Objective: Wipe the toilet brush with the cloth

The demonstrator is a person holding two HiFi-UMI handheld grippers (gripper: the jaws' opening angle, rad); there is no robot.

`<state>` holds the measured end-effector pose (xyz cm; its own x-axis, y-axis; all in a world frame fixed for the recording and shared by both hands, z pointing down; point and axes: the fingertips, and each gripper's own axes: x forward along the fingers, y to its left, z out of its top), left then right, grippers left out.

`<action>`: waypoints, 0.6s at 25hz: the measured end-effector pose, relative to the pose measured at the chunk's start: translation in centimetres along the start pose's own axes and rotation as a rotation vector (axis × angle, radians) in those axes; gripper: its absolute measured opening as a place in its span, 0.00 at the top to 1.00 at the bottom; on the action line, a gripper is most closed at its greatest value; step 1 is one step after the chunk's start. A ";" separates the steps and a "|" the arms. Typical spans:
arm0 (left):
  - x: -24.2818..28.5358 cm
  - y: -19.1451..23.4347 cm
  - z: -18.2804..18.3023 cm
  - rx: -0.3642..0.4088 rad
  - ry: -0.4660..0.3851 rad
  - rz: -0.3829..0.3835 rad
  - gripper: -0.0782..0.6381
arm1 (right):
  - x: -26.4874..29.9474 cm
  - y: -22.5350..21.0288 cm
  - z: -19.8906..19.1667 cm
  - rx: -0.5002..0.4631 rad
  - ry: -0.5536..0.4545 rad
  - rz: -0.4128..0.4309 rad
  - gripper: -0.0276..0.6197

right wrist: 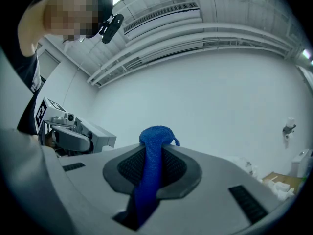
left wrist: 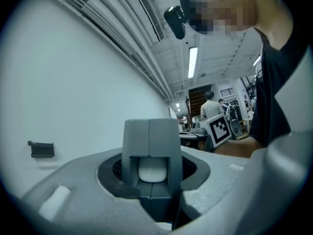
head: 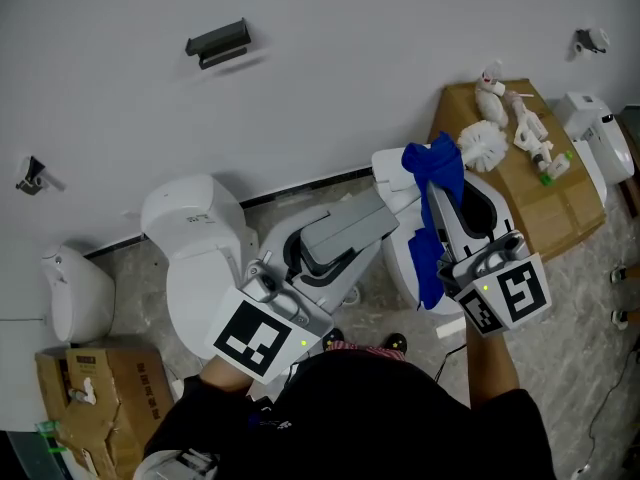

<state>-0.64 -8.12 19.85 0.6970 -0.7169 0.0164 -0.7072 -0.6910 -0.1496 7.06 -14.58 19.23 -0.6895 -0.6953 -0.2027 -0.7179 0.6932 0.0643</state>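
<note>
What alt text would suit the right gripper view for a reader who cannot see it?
The right gripper is shut on a blue cloth, whose folded end pokes up between the jaws. Behind is a plain white wall, with a cardboard box holding white items at the lower right.

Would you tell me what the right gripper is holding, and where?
The blue cloth, pinched mid-length in the right gripper; a bunch pokes past the tips.
</note>
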 end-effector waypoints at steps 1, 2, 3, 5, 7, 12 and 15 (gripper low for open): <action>-0.1 0.1 -0.1 0.002 0.004 -0.001 0.66 | 0.1 0.0 -0.2 -0.005 0.004 -0.001 0.86; -0.3 0.2 -0.3 0.005 0.007 -0.001 0.66 | 0.1 0.1 -0.4 -0.011 0.009 -0.002 0.86; -0.4 0.3 -0.4 0.010 0.010 -0.001 0.66 | 0.3 0.2 -0.6 -0.015 0.015 0.000 0.86; -0.7 0.5 -0.5 0.017 0.014 0.002 0.66 | 0.5 0.5 -0.9 -0.013 0.021 0.005 0.86; -0.9 0.6 -0.7 0.017 0.014 0.007 0.66 | 0.6 0.5 -1.1 -0.011 0.023 0.006 0.86; -1.4 0.8 -0.7 0.001 0.006 0.019 0.66 | 0.7 0.1 -1.4 -0.009 0.029 0.000 0.86; -1.7 0.7 -0.7 0.003 0.004 0.024 0.66 | 0.6 -0.1 -1.4 -0.019 0.019 -0.003 0.86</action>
<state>-2.41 -7.50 20.38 0.6792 -0.7337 0.0170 -0.7234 -0.6732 -0.1531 6.57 -15.37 20.48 -0.6887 -0.7012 -0.1843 -0.7217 0.6873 0.0819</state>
